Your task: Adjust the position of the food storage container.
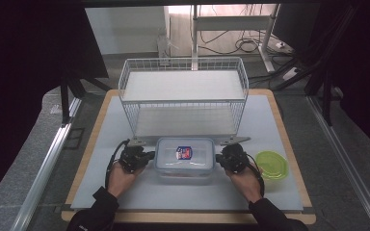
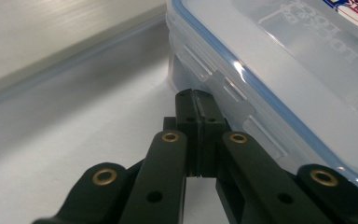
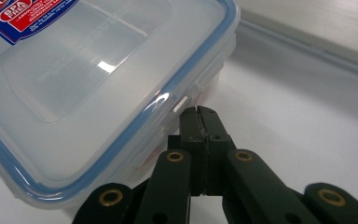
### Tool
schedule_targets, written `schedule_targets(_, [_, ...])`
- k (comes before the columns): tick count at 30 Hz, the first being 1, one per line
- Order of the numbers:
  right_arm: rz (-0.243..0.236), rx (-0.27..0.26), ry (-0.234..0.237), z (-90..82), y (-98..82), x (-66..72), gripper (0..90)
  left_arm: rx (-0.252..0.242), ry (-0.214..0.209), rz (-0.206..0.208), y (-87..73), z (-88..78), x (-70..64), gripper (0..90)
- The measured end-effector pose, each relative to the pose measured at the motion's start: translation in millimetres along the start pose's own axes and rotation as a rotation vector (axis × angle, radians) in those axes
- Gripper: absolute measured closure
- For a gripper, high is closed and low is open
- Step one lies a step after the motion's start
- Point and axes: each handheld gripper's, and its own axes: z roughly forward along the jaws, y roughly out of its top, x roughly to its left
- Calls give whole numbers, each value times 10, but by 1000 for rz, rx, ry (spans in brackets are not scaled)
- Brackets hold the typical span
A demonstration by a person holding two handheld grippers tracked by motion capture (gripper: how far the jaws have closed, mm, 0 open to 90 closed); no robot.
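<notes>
Clear plastic food container (image 1: pixel 184 160) with blue-sealed snap lid sits on the white table mat (image 1: pixel 101 144), near-centre, just in front of the wire rack (image 1: pixel 183 96). Red/blue label on the lid. Something reddish shows faintly through the wall; can't tell what it is.

Left gripper (image 1: pixel 144 157) at the container's left end, right gripper (image 1: pixel 220 159) at its right end, one hand on each. Both sets of jaws clenched flat together, nothing between the pads.

Left gripper view: closed jaw tips (image 2: pixel 197 100) sit right at the side latch flap (image 2: pixel 223 91), at or just short of contact; can't call it. Embossed lettering on the lid is readable here, not from above.

Right gripper view: closed tips (image 3: pixel 199 114) against the lid edge at the latch (image 3: pixel 186 100), blue seal just above them.

High view adds the rest: two-tier rack with a white shelf liner, and a green lidded round tub (image 1: pixel 271 164) just right of the right hand, apart from the container.
</notes>
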Motion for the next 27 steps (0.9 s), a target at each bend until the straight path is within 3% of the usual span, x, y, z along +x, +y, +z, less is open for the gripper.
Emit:
schedule_targets(14, [-4, 19, 2, -181, -186, 112, 900, 33, 7, 37, -165, -166, -308, 900])
schedule_targets(17, [-42, 24, -19, -196, -192, 120, 900, 35, 7, 34, -182, -182, -360, 900])
schedule_targets(20, [-75, 27, -23, -212, -184, 116, 900, 26, 10, 67, -182, -211, -343, 900])
schedule_targets(22, [-96, 14, -39, -251, -183, 110, 856, 0, 51, 87, -180, -286, -322, 839])
schedule_targets(25, [-94, -3, -41, -316, -183, 85, 806, -22, 44, 89, -191, -352, -293, 690])
schedule_targets(27, [-62, -19, -23, -417, -191, 31, 733, -30, 54, 110, -224, -418, -295, 616])
